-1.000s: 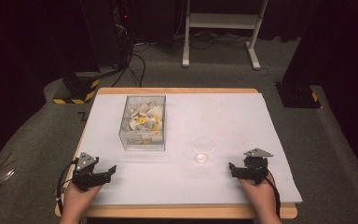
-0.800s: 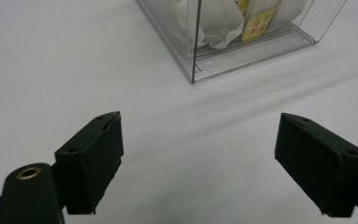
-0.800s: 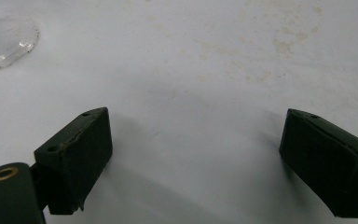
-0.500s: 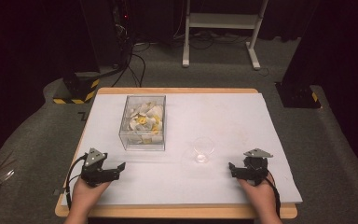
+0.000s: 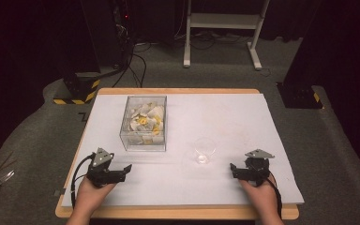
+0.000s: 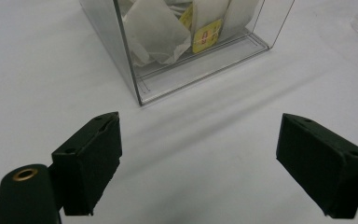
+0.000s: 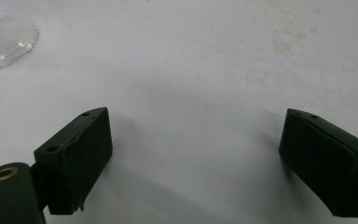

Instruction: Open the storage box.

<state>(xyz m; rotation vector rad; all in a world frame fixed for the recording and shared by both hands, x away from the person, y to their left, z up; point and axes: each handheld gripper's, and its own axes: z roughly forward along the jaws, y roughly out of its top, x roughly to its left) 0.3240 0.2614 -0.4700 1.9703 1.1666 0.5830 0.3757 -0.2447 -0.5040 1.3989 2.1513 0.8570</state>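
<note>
Left tongs point(image 5: 122, 171) have moved right and forward toward the one clear square plastic box point(image 5: 144, 123) of white tea bags with yellow tags point(image 6: 207, 35), print too small to read; jaws apart, empty. Right tongs point(image 5: 234, 169) unchanged, jaws apart, empty. One clear glass cup point(image 5: 204, 150) stands between them on the white worktop point(image 5: 243, 117).

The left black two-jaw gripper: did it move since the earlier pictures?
Yes. The left black two-jaw gripper has moved rightward and slightly forward, closer to the clear plastic box of tea bags.
</note>
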